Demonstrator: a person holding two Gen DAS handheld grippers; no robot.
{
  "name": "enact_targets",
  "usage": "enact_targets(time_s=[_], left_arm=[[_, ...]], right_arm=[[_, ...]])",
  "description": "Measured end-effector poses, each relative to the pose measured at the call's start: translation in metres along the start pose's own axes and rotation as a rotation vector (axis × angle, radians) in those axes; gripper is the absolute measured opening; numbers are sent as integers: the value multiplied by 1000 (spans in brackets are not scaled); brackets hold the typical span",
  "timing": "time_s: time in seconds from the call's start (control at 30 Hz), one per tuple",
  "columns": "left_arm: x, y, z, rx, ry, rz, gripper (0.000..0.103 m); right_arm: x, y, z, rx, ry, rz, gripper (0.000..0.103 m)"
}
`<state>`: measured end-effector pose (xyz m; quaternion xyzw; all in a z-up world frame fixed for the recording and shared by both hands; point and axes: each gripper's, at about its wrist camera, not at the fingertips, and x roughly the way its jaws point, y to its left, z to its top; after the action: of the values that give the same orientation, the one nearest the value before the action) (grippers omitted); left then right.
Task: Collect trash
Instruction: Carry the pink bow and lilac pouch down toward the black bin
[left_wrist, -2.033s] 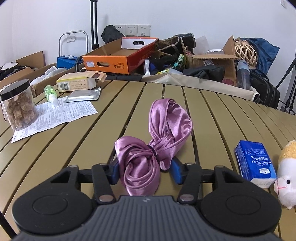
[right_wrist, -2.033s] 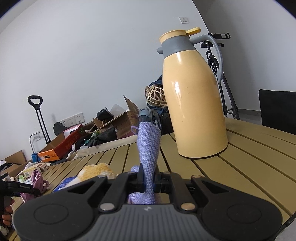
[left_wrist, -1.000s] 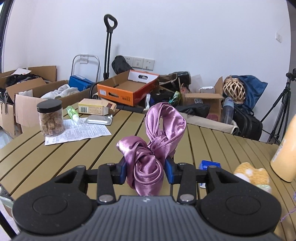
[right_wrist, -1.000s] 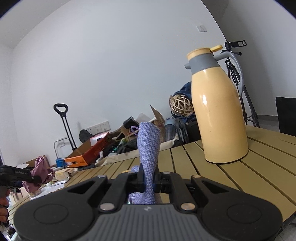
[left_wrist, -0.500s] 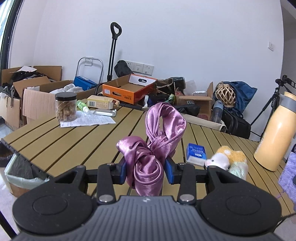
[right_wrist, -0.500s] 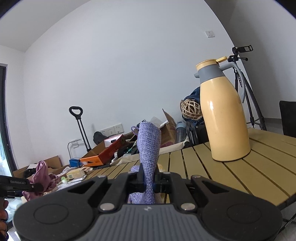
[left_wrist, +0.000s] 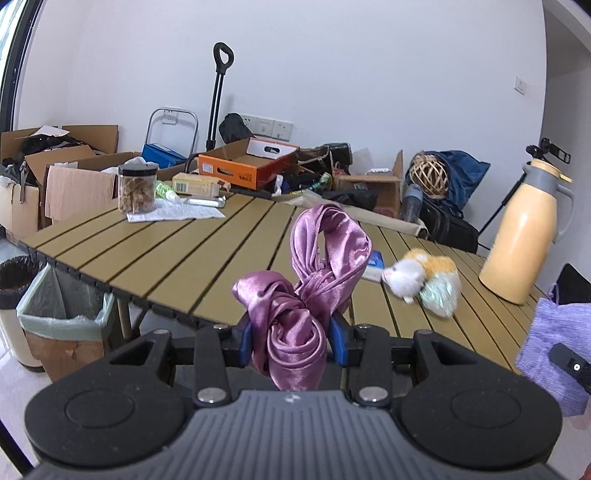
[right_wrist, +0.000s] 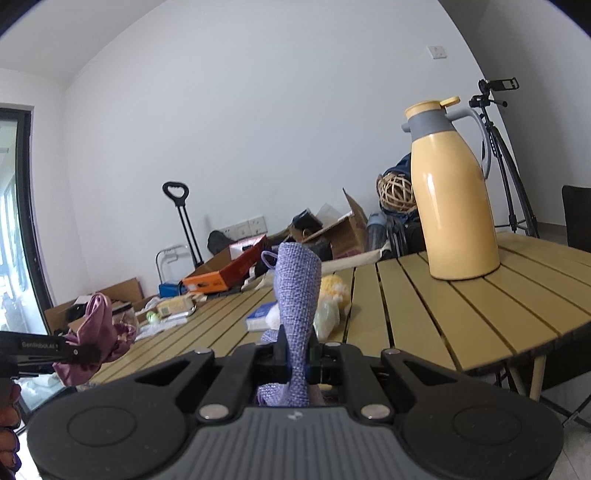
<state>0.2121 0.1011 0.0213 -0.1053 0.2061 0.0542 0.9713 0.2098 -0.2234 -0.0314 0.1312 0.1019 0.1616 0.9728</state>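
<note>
My left gripper (left_wrist: 291, 338) is shut on a knotted purple satin cloth (left_wrist: 314, 280), held up in front of the near edge of the slatted wooden table (left_wrist: 177, 251). The same cloth (right_wrist: 98, 326) and left gripper show at the far left of the right wrist view. My right gripper (right_wrist: 297, 360) is shut on a lilac knitted cloth (right_wrist: 297, 291), which stands up between the fingers; that cloth (left_wrist: 554, 339) also appears at the right edge of the left wrist view. A bin with a pale green liner (left_wrist: 62, 314) stands on the floor, left of the table.
On the table lie a plush toy (left_wrist: 424, 273), a blue tissue pack (left_wrist: 375, 262), a yellow thermos jug (left_wrist: 524, 236), a jar of snacks (left_wrist: 136, 188), a printed sheet and a small box. A dark round bin (left_wrist: 14, 273) stands at far left. Cartons and bags crowd the back wall.
Both grippers have drawn back from the table with their cloths still held. The table's near edge and the lined bin have come into the left wrist view.
</note>
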Motion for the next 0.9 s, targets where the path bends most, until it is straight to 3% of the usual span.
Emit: enact_targets(time_s=[0.47,0.9], left_arm=[[-20,-10,-63,85,148,-25,40],[-6,-3,-113,142,289,-1,40]], right_arm=[[-29,2,-37,-5,137,6,6],[-32,0,-88,-15,345,-32,6]])
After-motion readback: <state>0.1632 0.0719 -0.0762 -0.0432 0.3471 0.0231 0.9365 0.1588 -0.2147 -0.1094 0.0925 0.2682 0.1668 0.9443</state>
